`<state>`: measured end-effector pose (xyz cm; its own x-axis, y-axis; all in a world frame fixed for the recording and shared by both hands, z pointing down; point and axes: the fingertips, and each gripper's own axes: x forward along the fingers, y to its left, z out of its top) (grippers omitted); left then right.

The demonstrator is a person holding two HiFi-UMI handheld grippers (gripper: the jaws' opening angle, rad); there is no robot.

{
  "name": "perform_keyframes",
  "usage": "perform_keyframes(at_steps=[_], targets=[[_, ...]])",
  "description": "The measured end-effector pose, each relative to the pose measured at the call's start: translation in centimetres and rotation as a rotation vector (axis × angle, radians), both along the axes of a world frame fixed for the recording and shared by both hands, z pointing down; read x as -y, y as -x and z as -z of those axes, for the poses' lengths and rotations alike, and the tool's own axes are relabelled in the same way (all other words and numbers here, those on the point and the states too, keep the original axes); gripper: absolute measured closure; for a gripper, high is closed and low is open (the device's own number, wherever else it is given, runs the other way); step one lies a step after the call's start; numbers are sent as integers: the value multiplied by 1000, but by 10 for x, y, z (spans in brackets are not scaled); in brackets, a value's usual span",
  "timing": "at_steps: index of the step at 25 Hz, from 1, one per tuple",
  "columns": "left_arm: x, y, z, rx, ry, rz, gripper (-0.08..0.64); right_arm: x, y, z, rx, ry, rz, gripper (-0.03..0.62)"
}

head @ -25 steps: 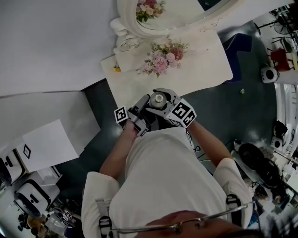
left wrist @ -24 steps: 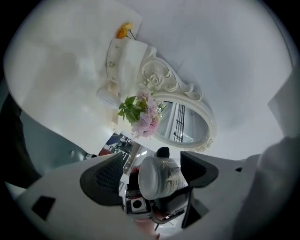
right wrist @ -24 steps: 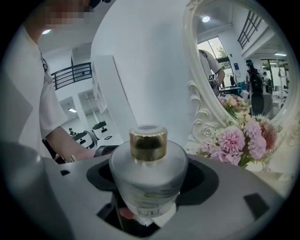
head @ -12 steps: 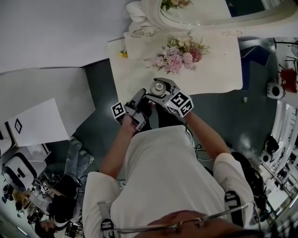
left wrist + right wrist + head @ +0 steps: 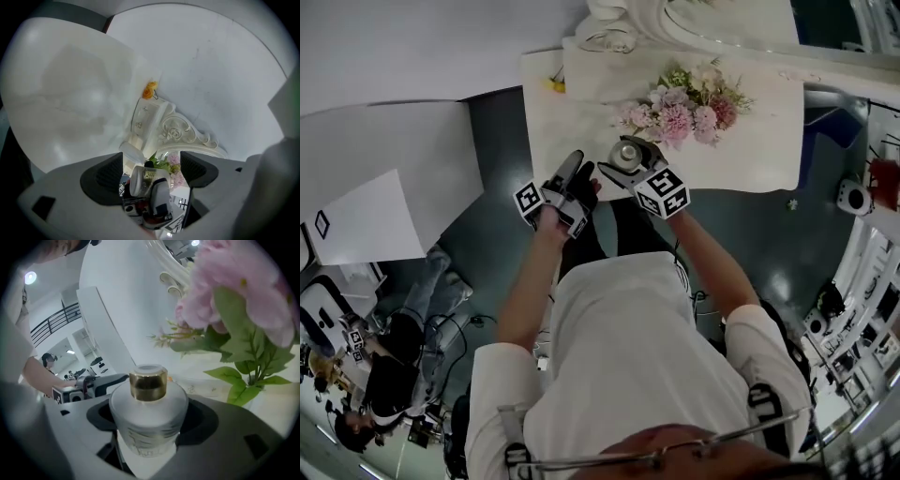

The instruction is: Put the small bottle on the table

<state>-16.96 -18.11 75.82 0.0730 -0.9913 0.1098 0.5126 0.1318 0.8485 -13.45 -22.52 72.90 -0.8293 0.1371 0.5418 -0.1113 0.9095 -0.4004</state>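
while the left hand-held gripper [image 5: 581, 174] hangs at the near edge of the white surface [image 5: 750, 150] with its jaws apart and nothing between them, the right hand-held gripper [image 5: 630, 167] just beside it is clenched on the small bottle [image 5: 148, 401], gold cap up, in front of the pink flowers [image 5: 689, 103]. the carry looks nearly done; setting the bottle down and letting go remain.

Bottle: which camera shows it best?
The right gripper view: the bottle is close and large, gold cap and frosted body clear, clamped in the right gripper. The head view shows only its top; the left gripper view, a small partial glimpse.
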Motion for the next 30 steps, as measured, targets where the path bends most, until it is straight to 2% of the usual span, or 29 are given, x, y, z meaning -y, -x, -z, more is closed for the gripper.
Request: perform_keyframes(at_steps=[8,13,30], targets=[[-6,-2,-23,6,49,8,176,6,6,-65,-83,-45,-25,246],[-5,1,-30,3,48,27,176,7,6,-88,-120,-117,-1,247],[-13,-1,-39,-8,42,10,176,-3,-5,-121,-166,-260,-10,245]])
